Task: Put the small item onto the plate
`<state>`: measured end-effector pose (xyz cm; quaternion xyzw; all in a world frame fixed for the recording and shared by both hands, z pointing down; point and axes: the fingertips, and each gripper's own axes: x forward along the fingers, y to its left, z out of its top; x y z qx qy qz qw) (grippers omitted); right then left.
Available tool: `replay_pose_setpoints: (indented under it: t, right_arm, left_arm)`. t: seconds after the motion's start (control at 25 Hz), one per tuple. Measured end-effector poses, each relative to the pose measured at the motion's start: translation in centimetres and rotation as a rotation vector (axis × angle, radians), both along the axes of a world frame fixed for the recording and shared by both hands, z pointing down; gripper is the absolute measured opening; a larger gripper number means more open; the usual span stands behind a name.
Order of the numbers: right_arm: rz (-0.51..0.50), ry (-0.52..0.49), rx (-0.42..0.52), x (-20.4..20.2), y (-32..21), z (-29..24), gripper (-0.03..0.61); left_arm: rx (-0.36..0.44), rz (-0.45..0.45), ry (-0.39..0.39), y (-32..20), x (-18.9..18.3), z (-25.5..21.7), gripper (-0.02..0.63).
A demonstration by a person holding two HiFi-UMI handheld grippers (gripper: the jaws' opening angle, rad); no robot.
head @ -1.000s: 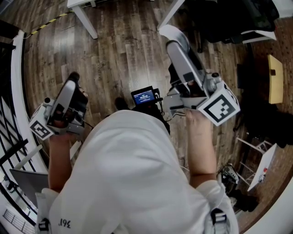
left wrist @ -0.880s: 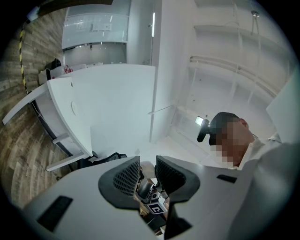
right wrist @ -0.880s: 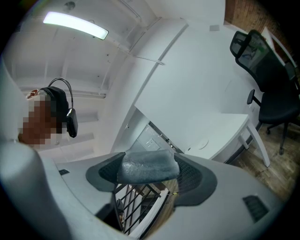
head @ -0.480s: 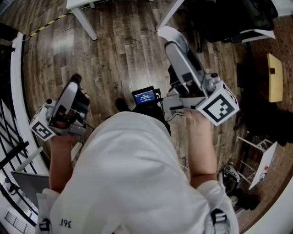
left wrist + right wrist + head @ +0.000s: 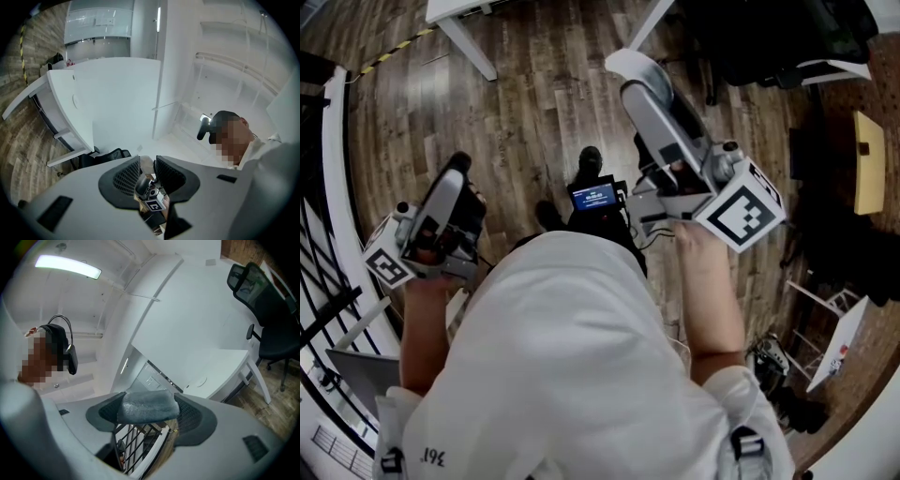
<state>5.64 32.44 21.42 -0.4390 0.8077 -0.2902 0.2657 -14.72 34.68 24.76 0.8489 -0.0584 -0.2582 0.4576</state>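
My right gripper (image 5: 147, 398) is shut on a small grey, cushion-like item (image 5: 148, 408) that fills the gap between its dark pads. In the head view the right gripper (image 5: 630, 69) is held up over the wooden floor, with the pale item (image 5: 628, 62) at its tip. My left gripper (image 5: 457, 166) hangs lower at the left. Its jaws (image 5: 146, 167) stand almost together with nothing clamped, and the other gripper shows through the narrow slit. No plate appears in any view. The person's white shirt fills the lower middle of the head view.
White table legs (image 5: 471, 39) stand on the wooden floor (image 5: 525, 112) ahead. Black chairs and bags (image 5: 769, 37) crowd the upper right. A small lit screen (image 5: 592, 196) sits at the person's waist. A black railing (image 5: 321, 281) runs along the left. A white desk (image 5: 206, 329) and a black chair (image 5: 269, 310) lie beyond.
The right gripper has shifted a little up and to the left with the grey item still in it. A dark shoe has come into view above the screen. The left gripper has barely moved.
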Motion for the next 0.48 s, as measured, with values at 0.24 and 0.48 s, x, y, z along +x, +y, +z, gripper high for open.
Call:
replay_pose_setpoints:
  t: [0.24, 0.48]
  right_arm:
    - [-0.060, -0.041, -0.020, 3.2, -5.8, 1.6, 0.318]
    - [-0.111, -0.043, -0.037, 7.8, -12.4, 2.1, 0.318]
  left_arm:
    - [-0.004, -0.048, -0.026, -4.2, 4.0, -0.2, 0.097]
    - [-0.007, -0.085, -0.038, -9.9, 9.8, -0.5, 0.097]
